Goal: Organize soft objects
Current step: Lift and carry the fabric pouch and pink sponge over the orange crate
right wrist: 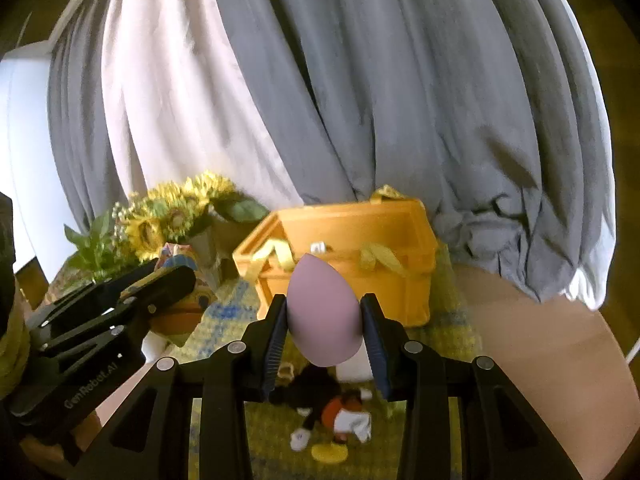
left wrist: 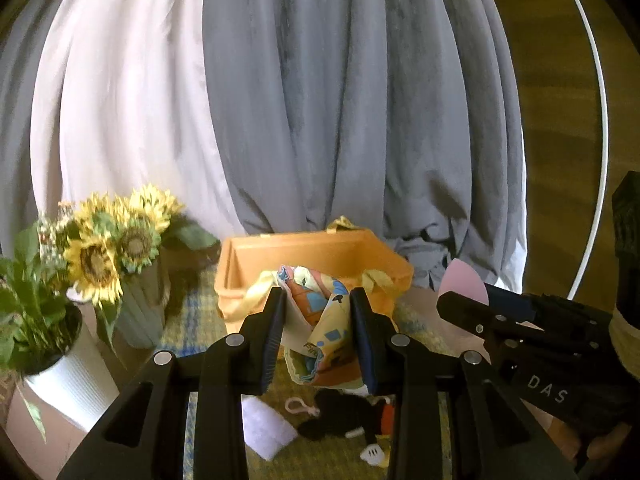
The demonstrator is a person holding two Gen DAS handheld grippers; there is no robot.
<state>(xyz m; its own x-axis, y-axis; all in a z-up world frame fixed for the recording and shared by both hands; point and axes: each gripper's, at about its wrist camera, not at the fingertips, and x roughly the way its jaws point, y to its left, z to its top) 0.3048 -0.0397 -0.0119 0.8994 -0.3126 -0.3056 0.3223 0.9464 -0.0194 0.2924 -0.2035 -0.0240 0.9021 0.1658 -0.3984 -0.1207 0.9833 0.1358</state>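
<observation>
In transit: left claw (left wrist: 318,326) grasping patterned cloth (left wrist: 316,320), right claw (right wrist: 325,332) grasping pink sponge (right wrist: 322,312), both short of the orange bin (right wrist: 348,216) mid-frame; black plush toy (right wrist: 320,396) at bottom centre remains unsorted.

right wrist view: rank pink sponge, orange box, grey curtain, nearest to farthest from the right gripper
1. pink sponge: clamped between the right gripper pads.
2. orange box: just beyond the sponge, on the mat.
3. grey curtain: hanging behind the box, farthest back.

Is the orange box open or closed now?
Open. The orange box has no lid on top; both wrist views show its inner walls and yellow straps lying across its rim.
</observation>
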